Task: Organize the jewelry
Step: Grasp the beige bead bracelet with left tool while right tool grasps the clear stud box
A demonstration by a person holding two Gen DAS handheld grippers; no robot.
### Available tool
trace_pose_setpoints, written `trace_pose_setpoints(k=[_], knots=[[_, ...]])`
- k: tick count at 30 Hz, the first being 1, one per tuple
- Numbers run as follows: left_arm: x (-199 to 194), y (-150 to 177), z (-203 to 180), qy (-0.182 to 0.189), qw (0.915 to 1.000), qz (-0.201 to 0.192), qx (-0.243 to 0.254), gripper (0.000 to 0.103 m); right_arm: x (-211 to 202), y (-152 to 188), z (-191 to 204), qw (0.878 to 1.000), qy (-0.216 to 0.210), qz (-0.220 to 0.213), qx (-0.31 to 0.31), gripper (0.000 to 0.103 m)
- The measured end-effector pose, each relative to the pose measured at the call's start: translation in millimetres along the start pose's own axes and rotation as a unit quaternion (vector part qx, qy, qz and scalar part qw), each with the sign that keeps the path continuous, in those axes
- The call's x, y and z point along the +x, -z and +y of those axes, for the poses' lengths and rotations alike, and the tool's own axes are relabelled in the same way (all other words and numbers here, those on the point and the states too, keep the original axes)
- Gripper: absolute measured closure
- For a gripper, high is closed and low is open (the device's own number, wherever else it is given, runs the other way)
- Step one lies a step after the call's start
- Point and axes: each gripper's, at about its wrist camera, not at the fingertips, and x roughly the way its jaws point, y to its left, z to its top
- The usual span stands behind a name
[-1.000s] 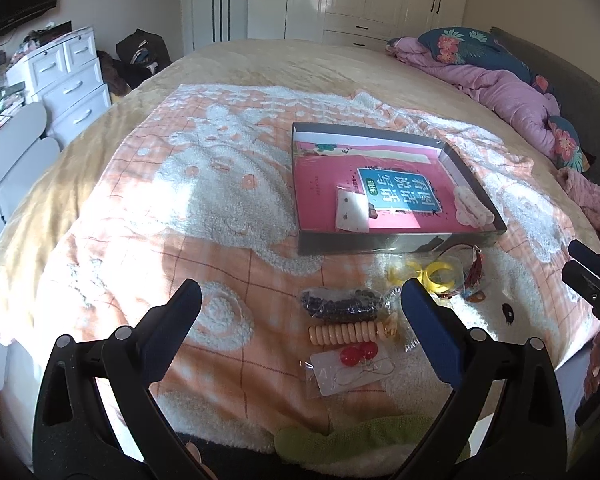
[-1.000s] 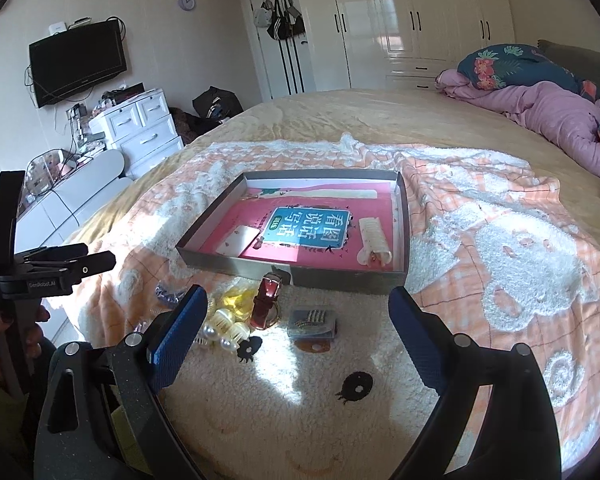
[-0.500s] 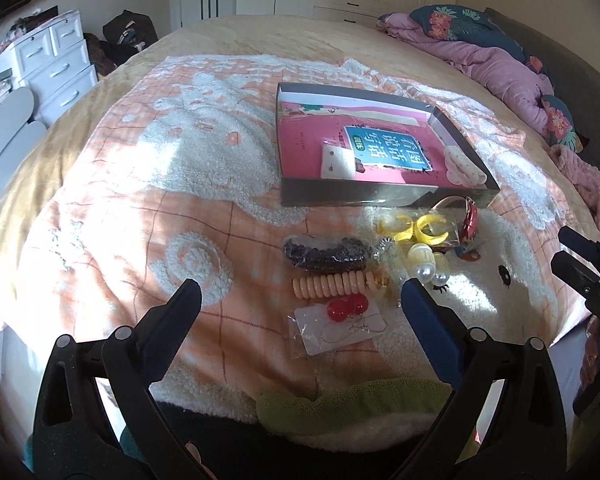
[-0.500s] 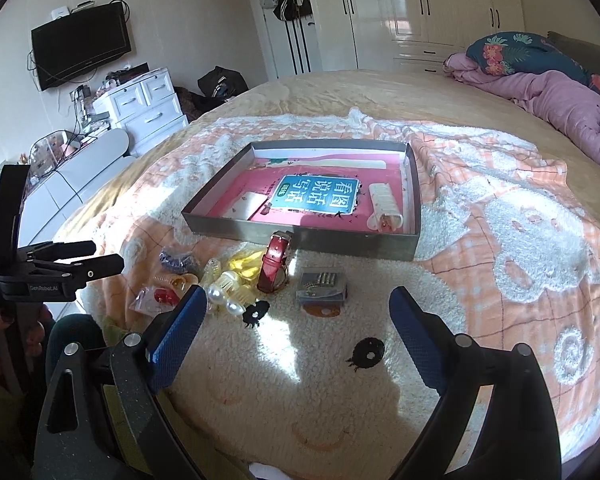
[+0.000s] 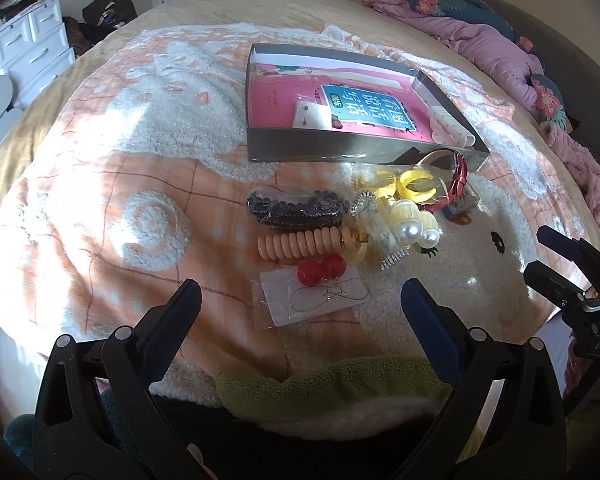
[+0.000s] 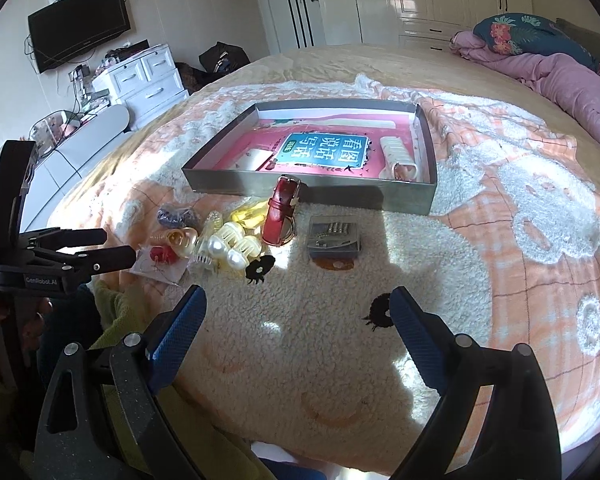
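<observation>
Left wrist view: the left claw (image 5: 300, 300) hangs with its jaws wide apart and empty above the near edge of the bed (image 5: 80, 208), just short of a carded pair of red ball earrings (image 5: 314, 288) in a clear sleeve. Beyond it lie a peach coil hair tie (image 5: 300, 242), a bag of dark beads (image 5: 296, 210), pearl hair clips (image 5: 414, 228), yellow clips (image 5: 404, 184) and a red watch strap (image 5: 458, 178), all packed close together before the front wall of the grey tray (image 5: 340, 148), which sits toward the middle of the bed. In the right wrist view the right claw (image 6: 296, 306) is likewise spread and empty over bare fleece, with a small clear box of pins (image 6: 334, 236) ahead of it.

The likeliest trouble is crowding: the pieces touch or overlap, so a closing jaw may catch a neighbour's plastic sleeve and drag two things at once. The earring card lies flat on deep pile and looks slippery; a pinch could skid off it or gather blanket instead. Its place near the bed's edge means a nudge toward the person could send it to the floor. The tray's front wall stands upright, so anything carried low may knock it.

Open room is generous on the left side of the bed and on the right side past the pin box; the two claws are well apart.
</observation>
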Motion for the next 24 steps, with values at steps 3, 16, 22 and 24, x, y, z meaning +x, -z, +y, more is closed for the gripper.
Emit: trace_pose_setpoints(k=[3,16,22,24], knots=[[6,1,-2,0.008,1.0,0.003,-0.002,0.01,5,2,1,1.0,-0.001,0.006,0.0,0.011],[44,-15,20,0.073,0.9938,0.017,-0.081,0.01,29,-2,-9,1.0,0.003,0.016,0.007,0.011],[55,-19,21,0.084,0.9917,0.018,-0.095,0.01,45,-12,-20,1.0,0.019,0.016,0.006,0.011],[58,-21,18,0.08,0.9924,0.018,-0.092,0.01,52,-15,-25,1.0,0.025,0.017,0.005,0.011]])
